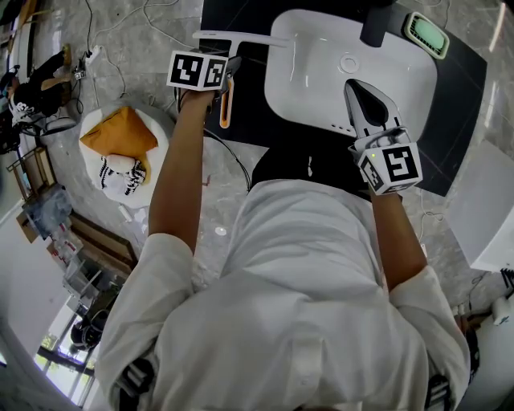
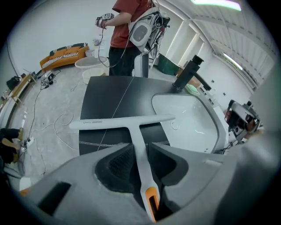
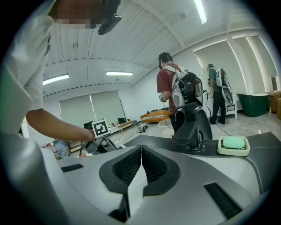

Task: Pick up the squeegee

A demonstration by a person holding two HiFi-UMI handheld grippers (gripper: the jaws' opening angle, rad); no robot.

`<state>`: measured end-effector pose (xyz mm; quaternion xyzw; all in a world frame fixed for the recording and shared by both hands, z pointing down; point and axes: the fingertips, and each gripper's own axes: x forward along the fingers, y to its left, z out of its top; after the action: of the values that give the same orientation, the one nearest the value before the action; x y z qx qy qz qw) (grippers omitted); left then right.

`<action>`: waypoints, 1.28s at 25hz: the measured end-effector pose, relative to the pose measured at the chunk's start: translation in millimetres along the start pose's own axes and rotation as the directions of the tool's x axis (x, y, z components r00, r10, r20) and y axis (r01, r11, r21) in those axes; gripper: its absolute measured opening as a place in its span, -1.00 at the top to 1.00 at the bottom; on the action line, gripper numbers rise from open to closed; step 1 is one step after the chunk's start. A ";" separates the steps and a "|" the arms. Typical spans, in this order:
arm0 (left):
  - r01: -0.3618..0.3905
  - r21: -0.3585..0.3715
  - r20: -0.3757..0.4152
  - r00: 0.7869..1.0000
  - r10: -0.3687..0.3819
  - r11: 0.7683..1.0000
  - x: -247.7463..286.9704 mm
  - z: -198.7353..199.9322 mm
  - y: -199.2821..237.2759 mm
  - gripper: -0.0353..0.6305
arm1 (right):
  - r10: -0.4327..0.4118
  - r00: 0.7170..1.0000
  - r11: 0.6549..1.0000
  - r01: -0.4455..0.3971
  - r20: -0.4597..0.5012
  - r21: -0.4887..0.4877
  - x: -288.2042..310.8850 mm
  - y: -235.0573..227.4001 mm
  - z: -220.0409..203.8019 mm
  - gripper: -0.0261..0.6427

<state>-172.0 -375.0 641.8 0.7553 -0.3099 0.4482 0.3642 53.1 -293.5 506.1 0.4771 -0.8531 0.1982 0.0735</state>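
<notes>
The squeegee [image 1: 241, 38] has a white blade, and its white handle with an orange end lies on the black countertop [image 1: 466, 88] left of the sink. In the left gripper view the squeegee [image 2: 127, 123] runs straight back between the jaws. My left gripper [image 2: 139, 147] points steeply down, and both jaw tips touch the sides of the handle. From the head view the left gripper [image 1: 229, 76] covers the handle's middle. My right gripper [image 1: 360, 90] hovers over the sink's front edge. Its jaws [image 3: 141, 149] are shut with nothing between them.
The white sink [image 1: 289, 96] has a black faucet [image 1: 377, 24] and a green soap dish [image 1: 426, 34] behind it. A white basin with an orange cloth [image 1: 120, 132] stands on the floor at left, among cables. A person in red [image 2: 127, 35] stands beyond the counter.
</notes>
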 end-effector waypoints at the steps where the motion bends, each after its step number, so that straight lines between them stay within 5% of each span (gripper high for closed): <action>1: 0.000 -0.005 0.002 1.000 0.000 1.000 -0.1 0.0 0.1 0.55 | 0.000 1.000 1.000 0.000 0.001 0.001 0.1 -0.1 0.1 0.88; 17: 0.065 -0.176 0.154 0.987 -0.038 0.982 -15.9 3.9 1.4 0.65 | -0.016 1.000 1.000 0.016 0.021 0.018 -11.3 6.1 4.8 0.88; 23: 0.103 -0.180 0.229 0.972 -0.061 0.978 -40.3 -1.1 -2.8 0.65 | -0.025 0.999 1.000 0.025 0.047 0.006 -20.2 18.3 15.5 0.88; 29: 0.134 -0.173 0.314 0.947 -0.074 0.976 -69.6 -2.9 -4.8 0.66 | -0.015 0.998 1.000 0.016 0.059 -0.014 -22.2 39.0 24.7 0.88; 32: 0.160 -0.161 0.387 0.918 -0.087 0.974 -92.4 7.2 -8.8 0.66 | -0.013 0.997 0.999 0.016 0.072 -0.044 -20.9 43.7 37.4 0.88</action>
<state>-199.3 -363.1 553.6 0.8073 -0.3668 0.2390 0.3957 29.9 -272.0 453.8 0.4882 -0.8560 0.1612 0.0548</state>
